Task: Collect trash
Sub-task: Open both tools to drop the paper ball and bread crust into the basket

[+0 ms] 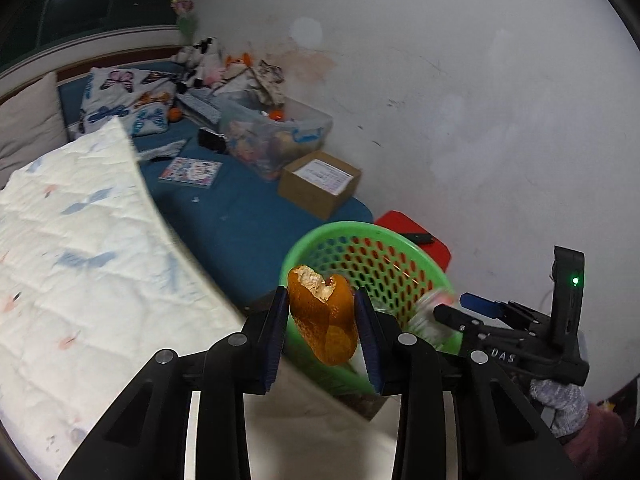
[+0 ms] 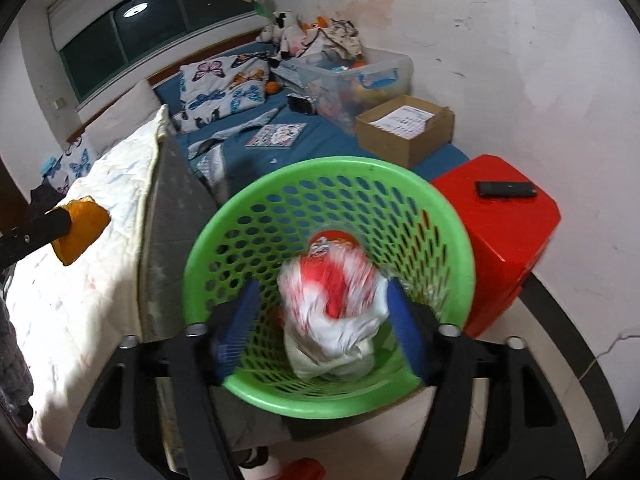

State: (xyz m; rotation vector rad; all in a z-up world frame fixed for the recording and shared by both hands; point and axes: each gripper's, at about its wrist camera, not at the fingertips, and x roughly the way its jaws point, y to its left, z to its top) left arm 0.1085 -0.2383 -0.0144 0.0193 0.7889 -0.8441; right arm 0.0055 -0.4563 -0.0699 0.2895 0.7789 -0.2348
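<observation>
- Left wrist view: left gripper [image 1: 321,320] clamps an orange peel [image 1: 323,316], white pith visible, in front of the green basket [image 1: 384,248].
- Right wrist view only: right gripper [image 2: 320,320] spread, pads clear of blurred red-white wrapper [image 2: 334,304] inside the basket; basket interior visible; black remote [image 2: 506,189] on red stool [image 2: 508,248].

The left gripper [image 1: 322,320], at lower centre of its own view, pinches something between both pads, while the right gripper [image 2: 320,328] angles downward, jaws spread apart.
</observation>
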